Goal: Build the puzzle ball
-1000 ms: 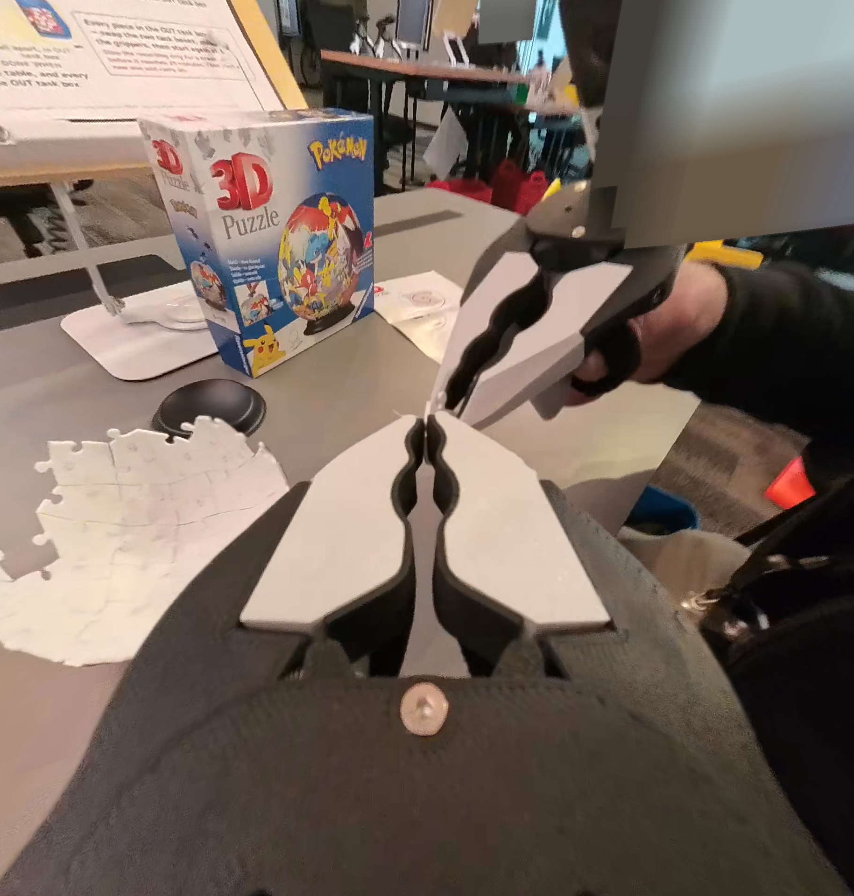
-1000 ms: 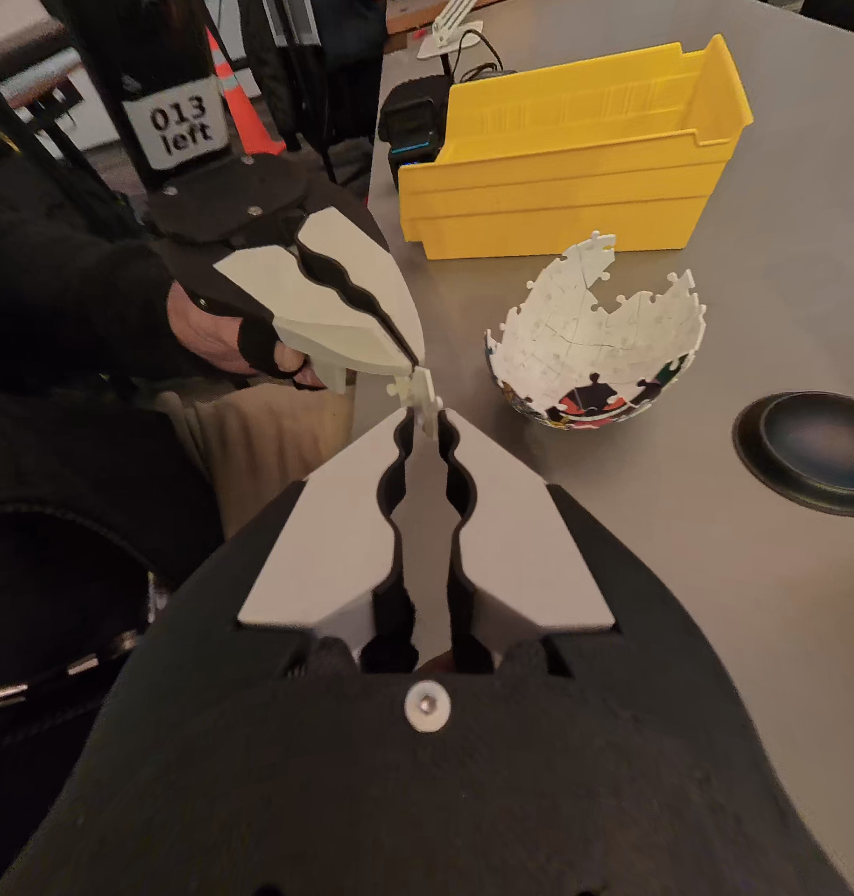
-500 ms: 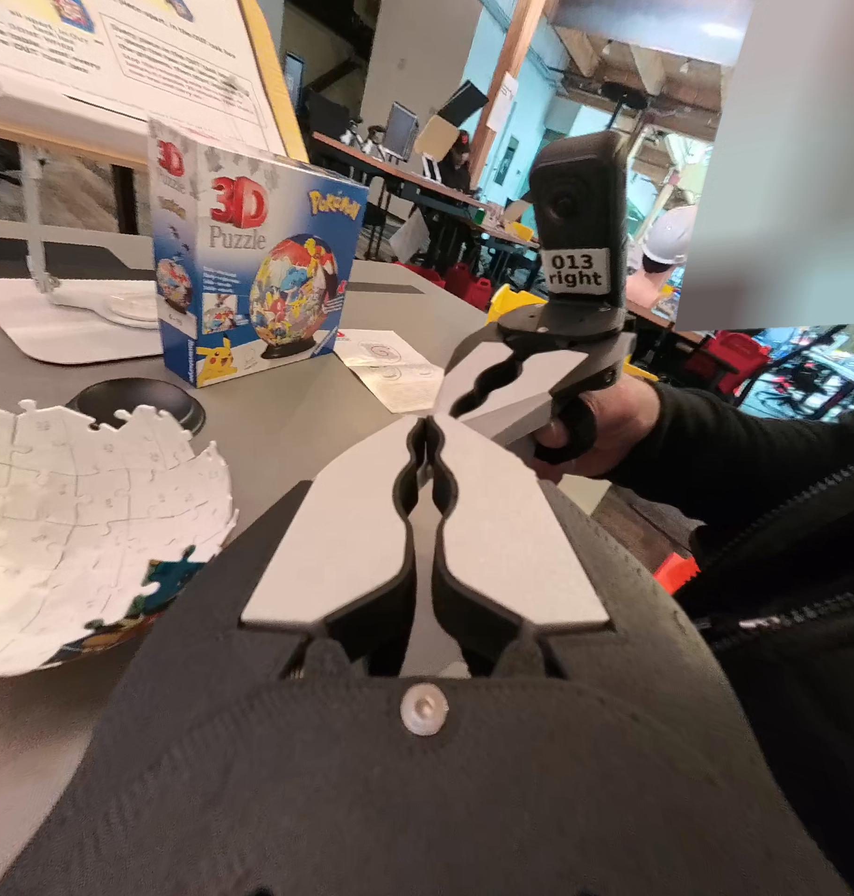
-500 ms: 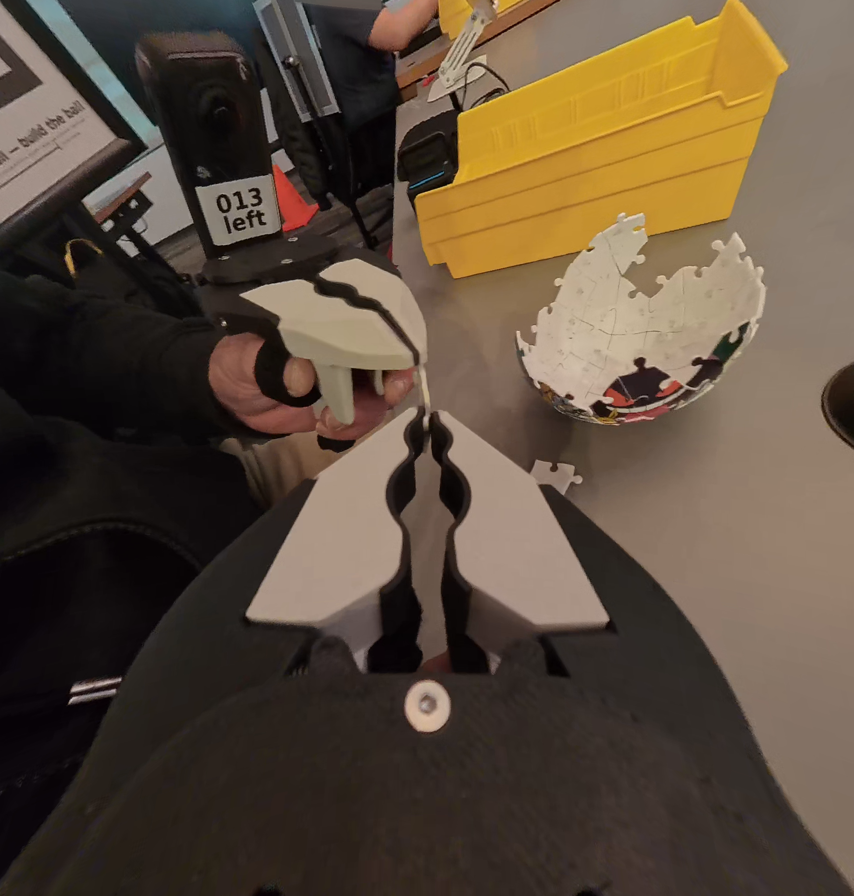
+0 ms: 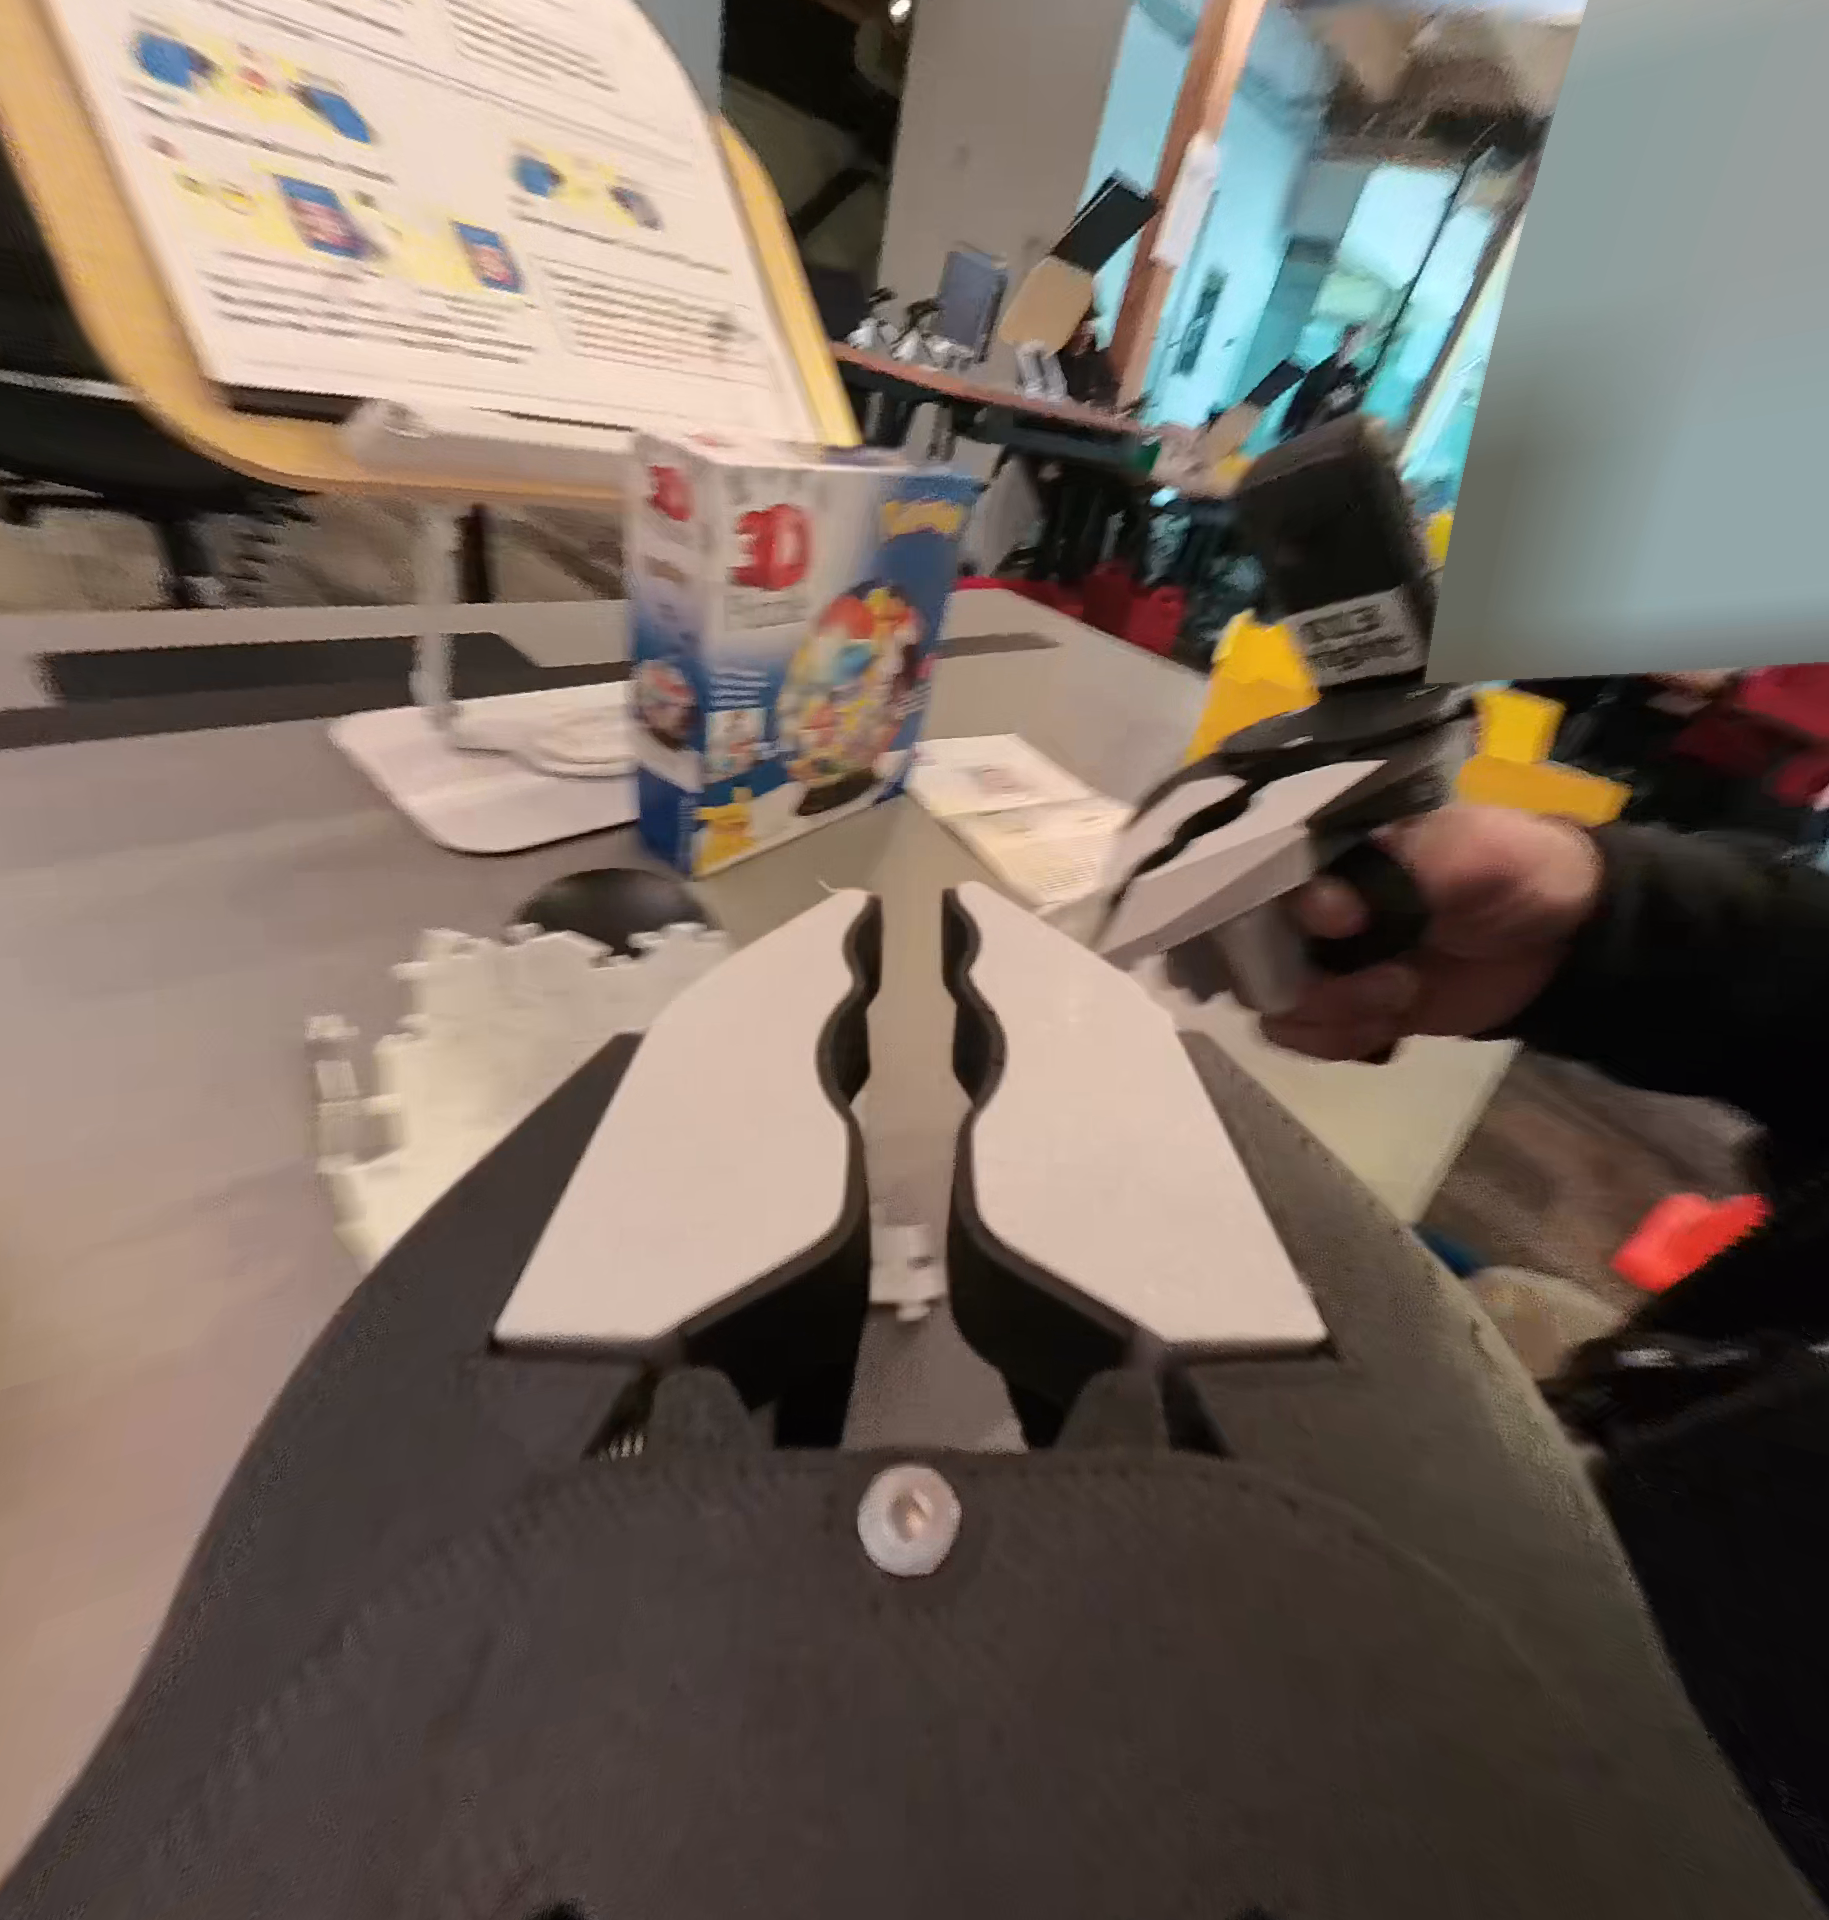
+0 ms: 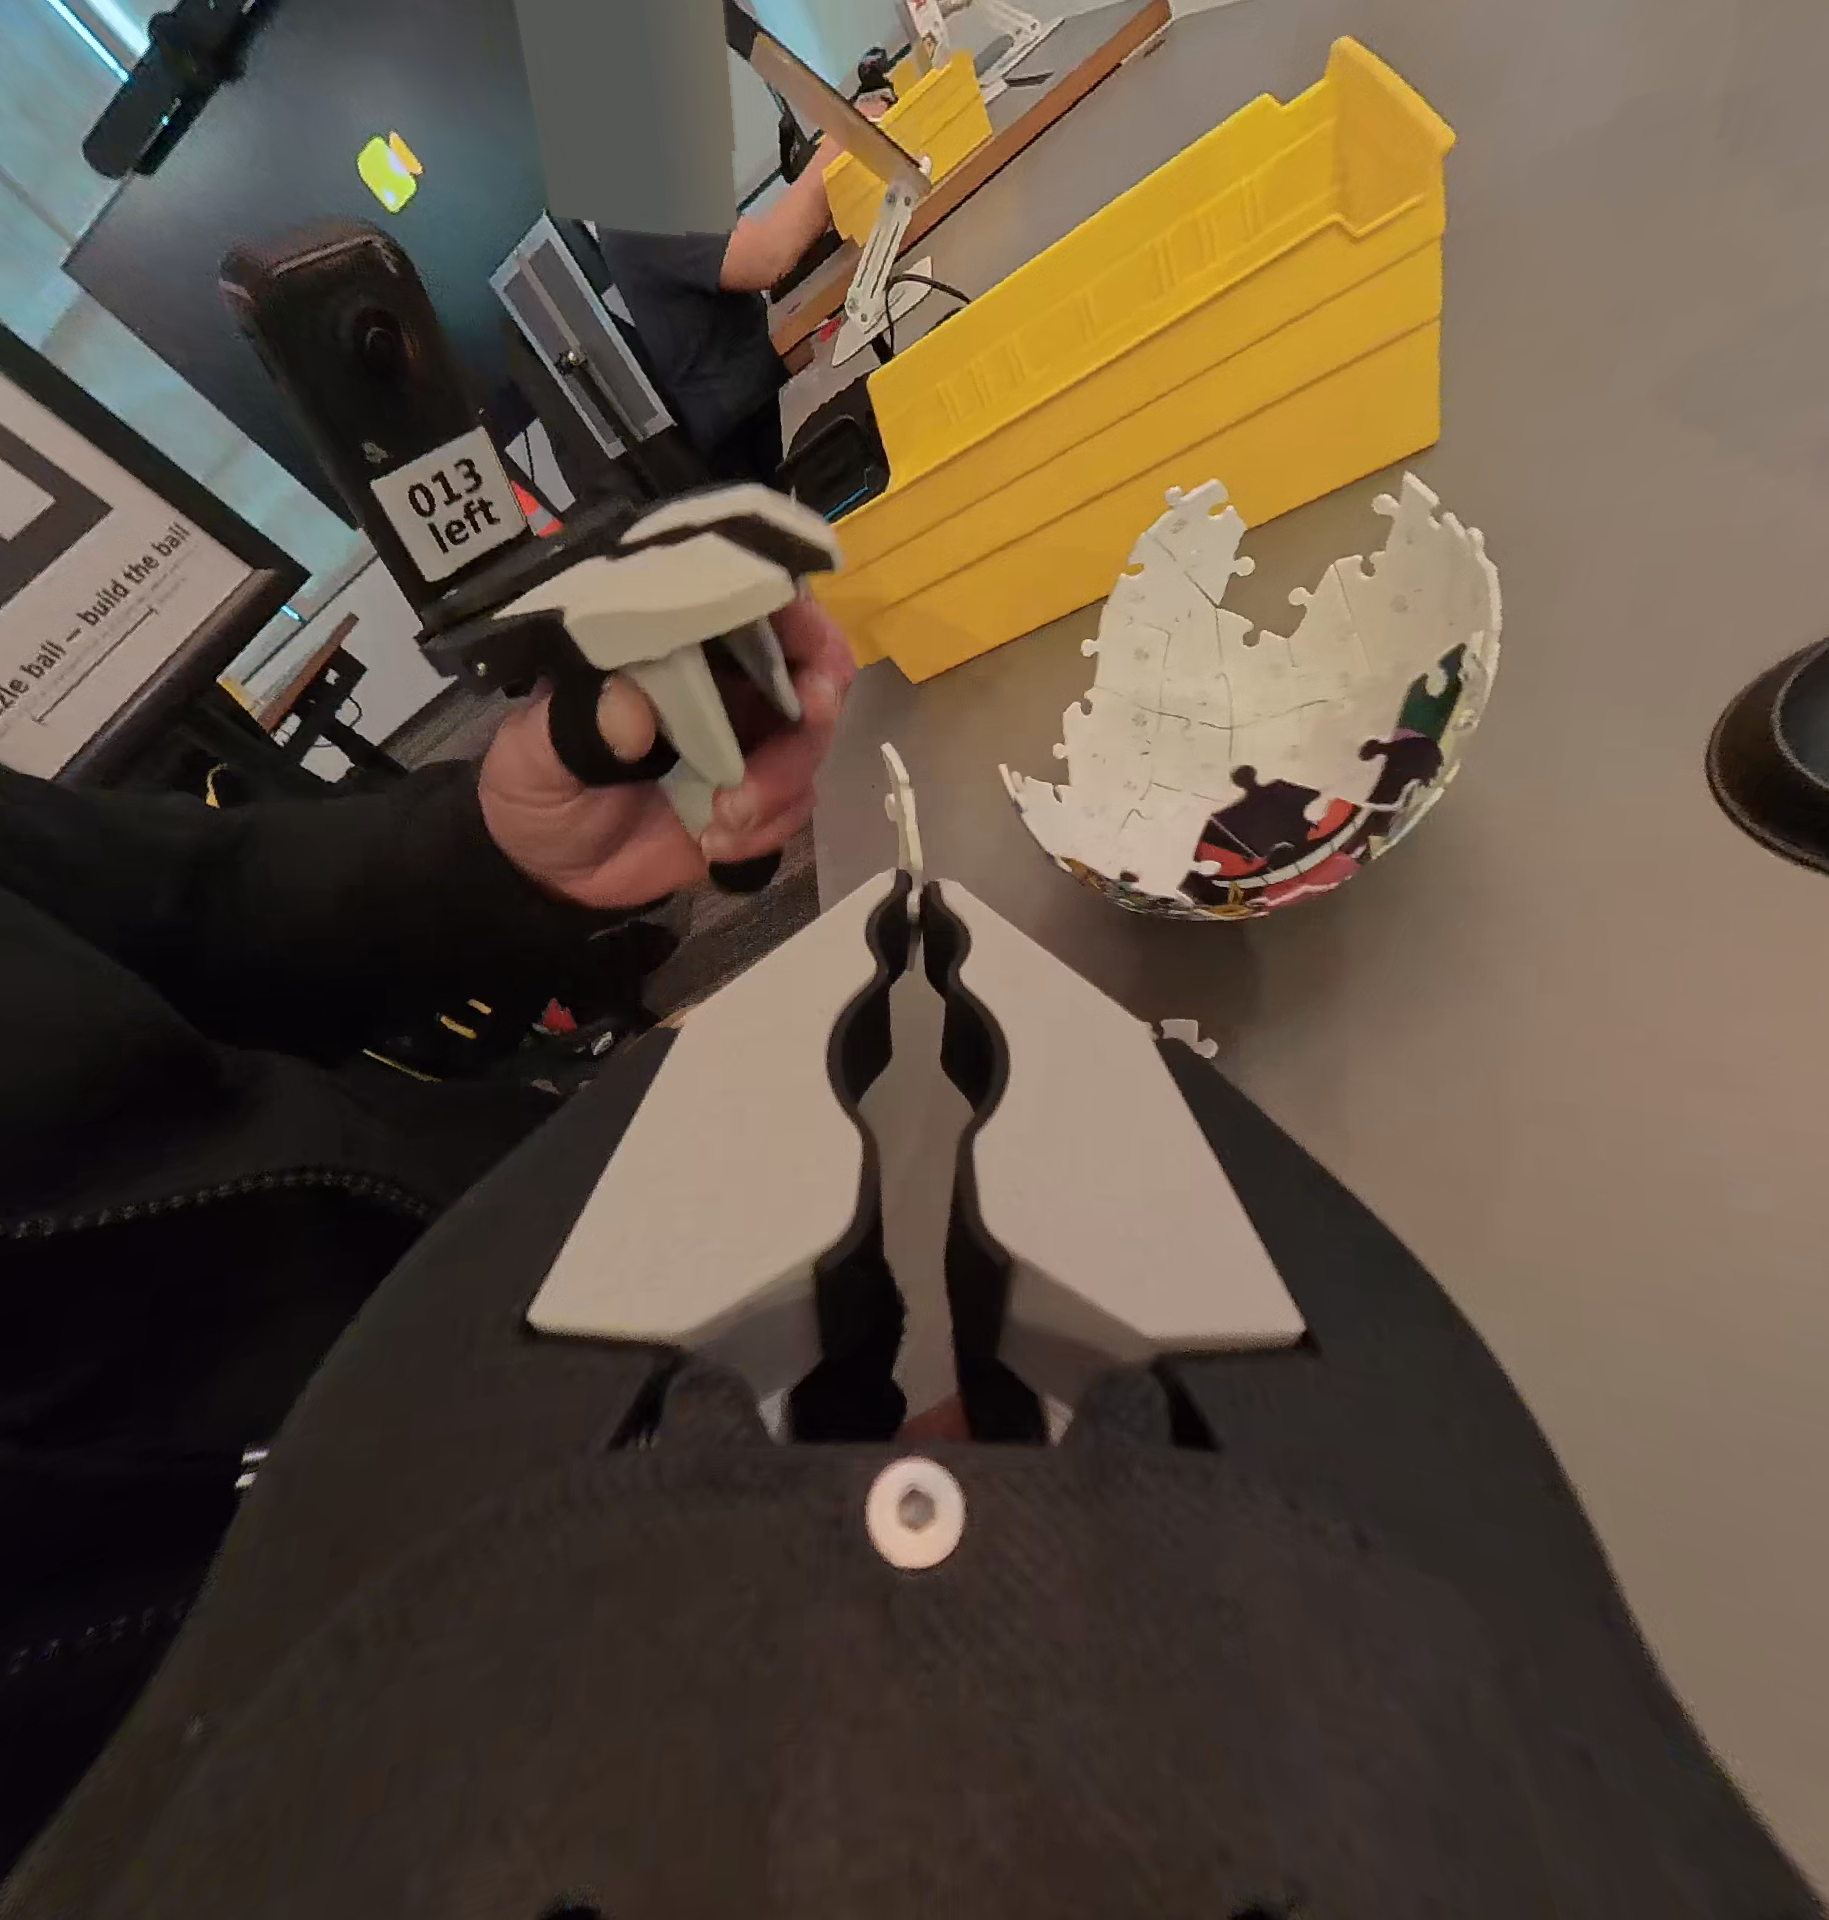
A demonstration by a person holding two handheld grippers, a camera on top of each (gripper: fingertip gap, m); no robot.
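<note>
My right gripper (image 6: 915, 899) is shut on a white puzzle piece (image 6: 905, 821) that stands up edge-on from its tips. My left gripper (image 5: 910, 909) is open a little and empty; it also shows in the right wrist view (image 6: 822, 545), held in a hand up and to the left of the piece, apart from it. The half-built puzzle ball (image 6: 1274, 727), a white-inside bowl with a coloured outside, rests on the grey table (image 6: 1512, 1143); it is blurred in the left wrist view (image 5: 453, 1049). A loose white piece (image 6: 1185, 1036) lies on the table and shows through my left fingers' gap (image 5: 905, 1273).
A yellow bin (image 6: 1149, 416) stands behind the ball. A black round stand (image 6: 1803, 748) is at the right, also behind the ball in the left wrist view (image 5: 603, 904). The puzzle box (image 5: 785, 665), paper sheets (image 5: 1014, 821) and an instruction board (image 5: 422, 208) stand beyond. The gap from one gripper's tips to the other's is roughly 8 cm.
My two grippers were tip to tip on the piece. The left one has opened and drawn away; the right keeps the piece. A loose piece has appeared on the table.
</note>
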